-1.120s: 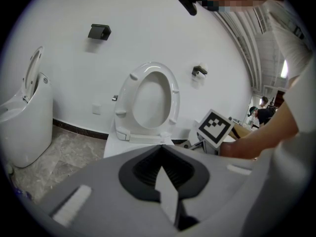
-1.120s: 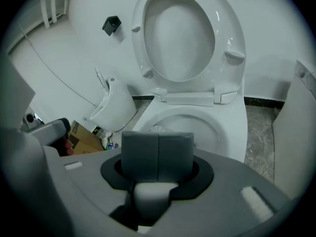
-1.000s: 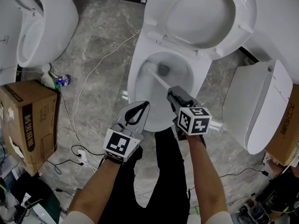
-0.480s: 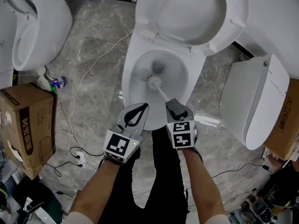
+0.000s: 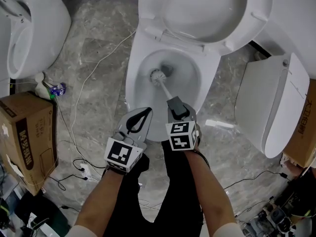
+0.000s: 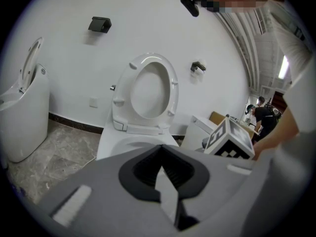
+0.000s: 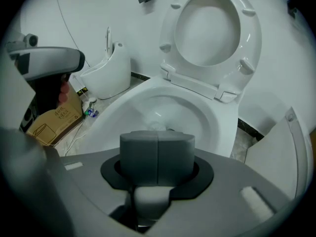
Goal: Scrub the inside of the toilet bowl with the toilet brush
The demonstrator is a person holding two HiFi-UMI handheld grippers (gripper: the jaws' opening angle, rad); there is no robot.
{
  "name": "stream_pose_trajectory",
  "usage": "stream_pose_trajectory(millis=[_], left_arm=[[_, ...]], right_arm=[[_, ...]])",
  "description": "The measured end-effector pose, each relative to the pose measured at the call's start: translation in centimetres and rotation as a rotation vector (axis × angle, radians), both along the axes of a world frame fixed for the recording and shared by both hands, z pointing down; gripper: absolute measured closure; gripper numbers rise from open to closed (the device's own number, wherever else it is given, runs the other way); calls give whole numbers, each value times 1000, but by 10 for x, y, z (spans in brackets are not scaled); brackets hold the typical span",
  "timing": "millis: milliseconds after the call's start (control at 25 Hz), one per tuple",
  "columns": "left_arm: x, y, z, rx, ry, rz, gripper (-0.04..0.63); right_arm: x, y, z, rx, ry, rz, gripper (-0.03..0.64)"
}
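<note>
The white toilet bowl (image 5: 190, 90) stands below me with its seat and lid (image 5: 207, 14) raised. The toilet brush has its white bristle head (image 5: 158, 75) low in the bowl, left of the drain. Its handle (image 5: 165, 90) slopes up into my right gripper (image 5: 174, 102), which is shut on it just above the bowl's front rim. In the right gripper view the jaws of the right gripper (image 7: 157, 154) are pressed together over the handle, with the bowl (image 7: 197, 112) beyond. My left gripper (image 5: 147, 110) hangs beside it over the front rim, shut and empty; its closed tips (image 6: 160, 168) face the raised seat (image 6: 148, 90).
A second white toilet (image 5: 29, 28) stands at the left, with a cardboard box (image 5: 27, 137) in front of it. White cables (image 5: 84, 102) trail over the marble floor. A loose white toilet part (image 5: 271, 107) and another box (image 5: 303, 132) lie at the right.
The brush head swept from the bowl's left side to its middle and back left. My right gripper drew left, closer to the left gripper, which stayed put.
</note>
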State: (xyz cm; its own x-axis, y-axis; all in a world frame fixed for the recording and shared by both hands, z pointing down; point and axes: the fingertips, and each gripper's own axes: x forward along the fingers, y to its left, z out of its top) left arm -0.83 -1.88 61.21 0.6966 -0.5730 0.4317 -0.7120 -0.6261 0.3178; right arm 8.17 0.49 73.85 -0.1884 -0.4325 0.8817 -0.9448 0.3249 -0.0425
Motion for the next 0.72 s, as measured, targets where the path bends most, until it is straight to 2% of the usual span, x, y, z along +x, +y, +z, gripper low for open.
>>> stream_pose_trajectory(millis=[320, 480, 720], left_arm=[[0, -11, 13, 14, 13, -16, 591], [-2, -14, 19, 17, 12, -21, 591], [-2, -16, 18, 16, 20, -35, 591]], right_arm=[[14, -41, 7, 80, 54, -56, 454], [23, -54, 9, 105, 127, -147, 454], [55, -66, 6, 81, 214, -255, 454]])
